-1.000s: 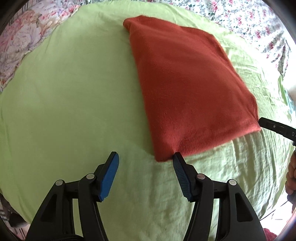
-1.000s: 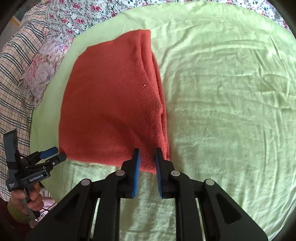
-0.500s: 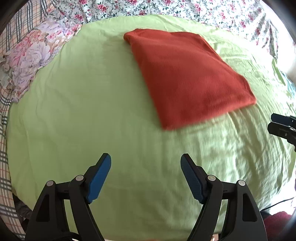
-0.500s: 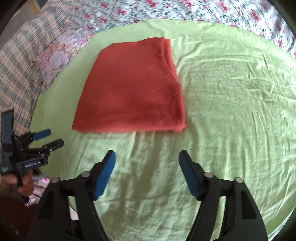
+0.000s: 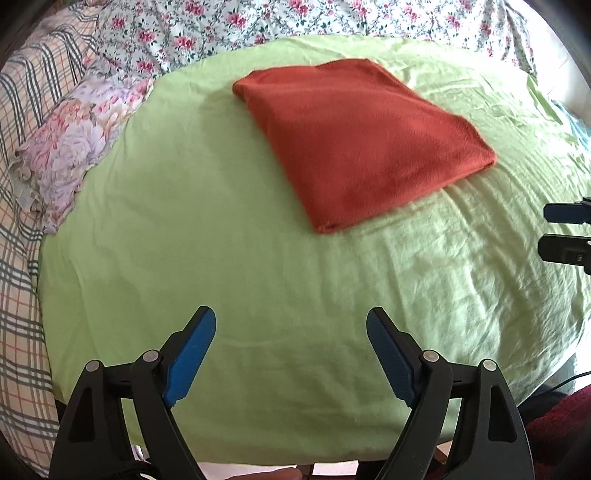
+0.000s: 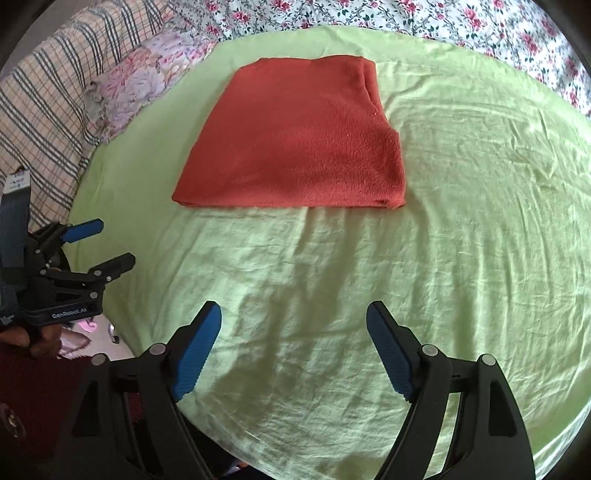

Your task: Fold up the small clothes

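Observation:
A rust-red knitted garment lies folded into a flat rectangle on the green sheet; it also shows in the right wrist view. My left gripper is open and empty, held back from the garment's near corner. My right gripper is open and empty, well short of the garment's near edge. The right gripper also shows at the right edge of the left wrist view. The left gripper appears at the left of the right wrist view, open.
A floral pillow lies at the sheet's left edge, on plaid bedding. Floral bedding runs along the far side. The sheet's near edge drops off by my left gripper.
Both grippers let go of the garment and pulled back and up from it. The right gripper opened from shut. The garment now lies flat and further away in both views.

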Action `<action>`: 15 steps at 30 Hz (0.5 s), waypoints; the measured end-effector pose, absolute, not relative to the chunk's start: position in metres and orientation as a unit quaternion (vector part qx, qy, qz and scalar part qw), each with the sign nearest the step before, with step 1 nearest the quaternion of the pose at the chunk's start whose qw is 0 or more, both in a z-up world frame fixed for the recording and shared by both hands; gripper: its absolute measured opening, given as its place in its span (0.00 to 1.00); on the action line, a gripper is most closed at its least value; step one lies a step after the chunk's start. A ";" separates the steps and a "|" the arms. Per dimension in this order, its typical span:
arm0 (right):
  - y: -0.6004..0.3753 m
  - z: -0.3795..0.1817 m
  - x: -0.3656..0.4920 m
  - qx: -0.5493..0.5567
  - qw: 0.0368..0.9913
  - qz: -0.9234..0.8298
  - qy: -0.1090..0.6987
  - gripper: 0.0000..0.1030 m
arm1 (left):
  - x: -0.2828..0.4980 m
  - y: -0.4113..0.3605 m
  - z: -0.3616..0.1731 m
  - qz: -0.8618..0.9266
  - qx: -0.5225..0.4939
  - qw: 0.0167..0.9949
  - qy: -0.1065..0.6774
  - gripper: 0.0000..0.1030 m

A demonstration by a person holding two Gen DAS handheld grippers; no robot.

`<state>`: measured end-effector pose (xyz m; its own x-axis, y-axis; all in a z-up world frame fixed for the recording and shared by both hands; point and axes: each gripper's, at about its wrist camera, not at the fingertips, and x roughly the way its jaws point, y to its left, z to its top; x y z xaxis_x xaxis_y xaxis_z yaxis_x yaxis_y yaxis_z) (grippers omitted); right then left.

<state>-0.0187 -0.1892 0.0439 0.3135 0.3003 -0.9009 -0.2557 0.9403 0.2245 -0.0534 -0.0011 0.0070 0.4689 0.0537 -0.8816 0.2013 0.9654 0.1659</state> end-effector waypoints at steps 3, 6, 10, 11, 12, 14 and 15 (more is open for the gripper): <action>-0.190 0.048 -0.009 0.024 0.815 0.170 0.554 0.79 | -0.039 -0.004 0.014 -0.043 0.114 0.853 0.507 0.83; -0.192 0.055 0.005 0.018 0.821 0.169 0.545 0.80 | -0.025 -0.009 0.020 -0.037 0.108 0.858 0.501 0.85; -0.198 0.063 0.030 0.024 0.832 0.170 0.528 0.84 | -0.007 -0.013 0.025 -0.037 0.100 0.861 0.497 0.86; -0.200 0.064 0.037 0.027 0.834 0.169 0.524 0.85 | -0.002 -0.013 0.025 -0.036 0.096 0.861 0.498 0.86; -0.202 0.065 0.045 0.030 0.835 0.170 0.523 0.85 | 0.001 -0.013 0.025 -0.036 0.094 0.860 0.499 0.87; -0.204 0.065 0.055 0.036 0.834 0.172 0.523 0.85 | 0.007 -0.015 0.025 -0.033 0.091 0.860 0.501 0.87; -0.204 0.064 0.060 0.037 0.834 0.172 0.523 0.85 | 0.009 -0.015 0.025 -0.031 0.090 0.860 0.502 0.87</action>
<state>0.0605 -0.2036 0.0640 0.3944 0.3250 -0.8595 -0.2473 0.9384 0.2413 0.0091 -0.0153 0.0252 0.4949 0.0371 -0.8682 0.1440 0.9818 0.1240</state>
